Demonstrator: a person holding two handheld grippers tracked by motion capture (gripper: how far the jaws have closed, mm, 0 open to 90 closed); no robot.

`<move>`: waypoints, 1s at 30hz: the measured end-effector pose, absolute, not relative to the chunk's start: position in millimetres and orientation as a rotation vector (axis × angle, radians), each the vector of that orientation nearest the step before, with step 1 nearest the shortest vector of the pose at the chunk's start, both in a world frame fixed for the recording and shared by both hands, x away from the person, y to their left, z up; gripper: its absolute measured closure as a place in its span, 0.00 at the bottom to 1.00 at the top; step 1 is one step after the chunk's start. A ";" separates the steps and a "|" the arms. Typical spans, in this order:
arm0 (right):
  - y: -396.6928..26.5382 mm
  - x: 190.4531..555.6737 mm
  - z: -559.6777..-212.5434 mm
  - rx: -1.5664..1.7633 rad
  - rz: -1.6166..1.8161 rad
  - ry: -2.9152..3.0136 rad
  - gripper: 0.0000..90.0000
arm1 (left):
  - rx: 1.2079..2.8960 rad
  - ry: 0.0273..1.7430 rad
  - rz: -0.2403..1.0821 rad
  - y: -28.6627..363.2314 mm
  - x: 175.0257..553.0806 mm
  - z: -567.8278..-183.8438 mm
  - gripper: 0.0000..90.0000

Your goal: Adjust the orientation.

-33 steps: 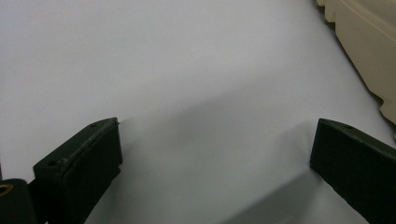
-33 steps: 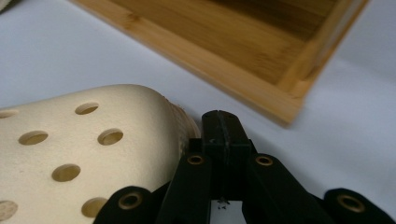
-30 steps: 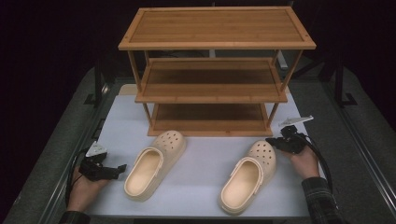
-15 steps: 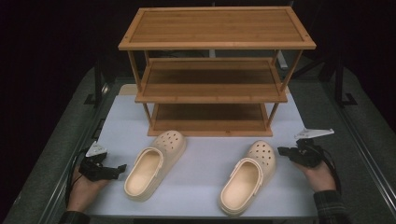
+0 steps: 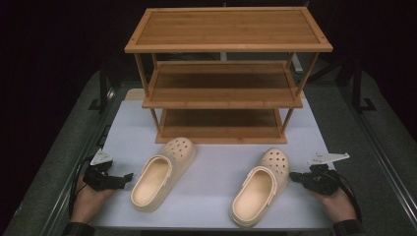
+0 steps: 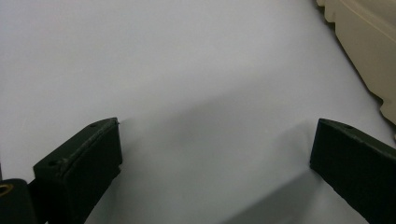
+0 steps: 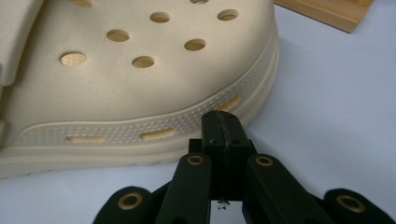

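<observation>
Currently the right gripper (image 5: pixel 293 175) sits with jaws pressed together, nothing between them, tips just beside the right clog (image 5: pixel 260 186) near its toe; touching or not, can't tell. In the right gripper view the clog's heel is cut off. Left gripper (image 5: pixel 129 176) has jaws wide apart over bare white mat (image 5: pixel 211 196), just left of the left clog (image 5: pixel 162 172), whose edge is clipped at that view's corner. Wooden rack (image 5: pixel 226 73) at the far side: all three shelves bare.
</observation>
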State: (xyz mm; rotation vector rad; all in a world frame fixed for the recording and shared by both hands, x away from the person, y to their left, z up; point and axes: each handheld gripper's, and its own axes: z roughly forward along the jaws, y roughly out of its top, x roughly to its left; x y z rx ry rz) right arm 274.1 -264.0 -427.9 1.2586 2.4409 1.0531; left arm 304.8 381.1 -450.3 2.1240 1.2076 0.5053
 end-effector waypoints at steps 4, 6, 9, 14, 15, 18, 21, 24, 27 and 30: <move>-263.6 276.0 -429.6 1.272 1.064 2.446 1.00 | 2.125 1.208 0.505 381.1 304.9 -450.3 0.02; -261.5 278.4 -429.9 1.264 1.067 2.450 1.00 | 2.125 1.208 0.505 381.1 304.8 -450.3 0.02; -257.5 282.5 -429.6 1.246 1.061 2.458 1.00 | 2.126 1.208 0.505 381.1 304.9 -450.2 0.02; -244.2 295.6 -428.6 1.214 1.046 2.484 1.00 | 2.123 1.209 0.505 381.0 304.8 -450.3 0.02; -241.5 297.9 -428.7 1.212 1.044 2.485 1.00 | 2.123 1.209 0.505 381.0 304.8 -450.3 0.02; -232.7 305.0 -428.5 1.192 1.036 2.501 1.00 | 2.124 1.209 0.505 381.0 304.8 -450.3 0.02; -227.4 309.9 -428.2 1.180 1.033 2.509 1.00 | 2.124 1.209 0.505 381.0 304.8 -450.3 0.02; -220.3 316.1 -427.9 1.170 1.035 2.521 1.00 | 2.124 1.209 0.504 381.0 304.8 -450.3 0.02; -214.4 321.0 -427.7 1.158 1.034 2.532 1.00 | 2.124 1.210 0.503 381.0 304.8 -450.3 0.02; -202.5 329.3 -427.5 1.126 1.029 2.548 1.00 | 2.124 1.209 0.504 381.0 304.8 -450.3 0.02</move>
